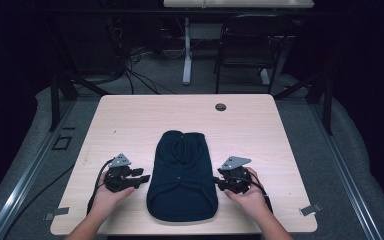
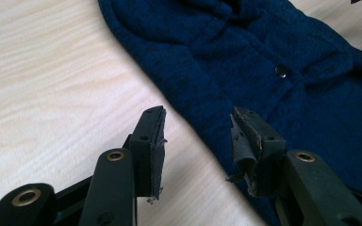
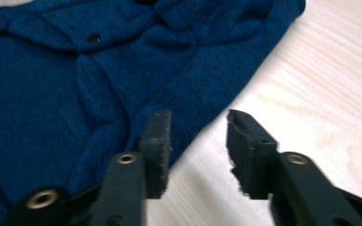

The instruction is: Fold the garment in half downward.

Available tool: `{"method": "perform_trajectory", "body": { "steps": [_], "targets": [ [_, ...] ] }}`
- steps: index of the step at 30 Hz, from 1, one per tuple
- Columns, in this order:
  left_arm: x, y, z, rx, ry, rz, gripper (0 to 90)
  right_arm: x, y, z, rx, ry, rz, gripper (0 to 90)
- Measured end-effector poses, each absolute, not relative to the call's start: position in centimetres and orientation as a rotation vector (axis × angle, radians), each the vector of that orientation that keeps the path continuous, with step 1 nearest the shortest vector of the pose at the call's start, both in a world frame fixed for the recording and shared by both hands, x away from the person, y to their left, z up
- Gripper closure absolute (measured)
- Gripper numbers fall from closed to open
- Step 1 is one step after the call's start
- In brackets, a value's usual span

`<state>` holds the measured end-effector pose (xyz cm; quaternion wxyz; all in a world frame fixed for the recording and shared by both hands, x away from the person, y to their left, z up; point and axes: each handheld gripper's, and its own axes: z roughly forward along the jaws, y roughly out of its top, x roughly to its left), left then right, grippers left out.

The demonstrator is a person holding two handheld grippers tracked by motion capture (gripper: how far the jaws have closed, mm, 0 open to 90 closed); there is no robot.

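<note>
On the pale wooden table [image 1: 130,115] the navy garment [image 1: 182,175] lies flat; your left gripper [image 1: 139,181] and right gripper [image 1: 219,182] flank it, jaws wide and empty, poised to pinch its side edges.

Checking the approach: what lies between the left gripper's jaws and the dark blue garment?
Bare tabletop. In the left gripper view the open left gripper frames the dark blue garment at its edge, pads not touching it.
</note>
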<state>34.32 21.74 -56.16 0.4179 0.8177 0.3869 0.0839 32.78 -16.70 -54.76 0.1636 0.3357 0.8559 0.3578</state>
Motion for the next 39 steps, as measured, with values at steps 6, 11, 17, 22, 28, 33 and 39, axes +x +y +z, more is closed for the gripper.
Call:
{"method": "perform_trajectory", "body": {
  "steps": [6,11,17,22,28,33,39],
  "targets": [
    [35.4,20.6,-55.4,2.082,0.934,0.220,56.8,34.0,-15.8,-53.5,0.933,2.470,1.015,62.0],
    [36.9,19.0,-54.6,2.131,0.896,0.242,57.8,35.0,-14.9,-52.6,0.944,2.496,1.028,65.9],
    [37.9,17.9,-54.0,2.145,0.877,0.248,60.9,36.2,-14.2,-52.3,0.938,2.516,1.014,70.0],
    [39.0,16.9,-53.3,2.153,0.850,0.266,64.5,37.4,-13.4,-51.8,0.928,2.526,1.003,72.3],
    [40.8,16.0,-53.7,2.163,0.862,0.262,66.2,39.0,-12.8,-52.4,0.932,2.545,0.957,73.1],
    [42.2,15.4,-54.3,2.194,0.877,0.288,67.7,40.6,-12.2,-53.1,0.929,2.557,0.912,72.1],
    [44.1,14.4,-54.4,2.245,0.853,0.356,67.1,43.0,-11.7,-53.4,0.920,2.547,0.862,70.1]
  ]
}}
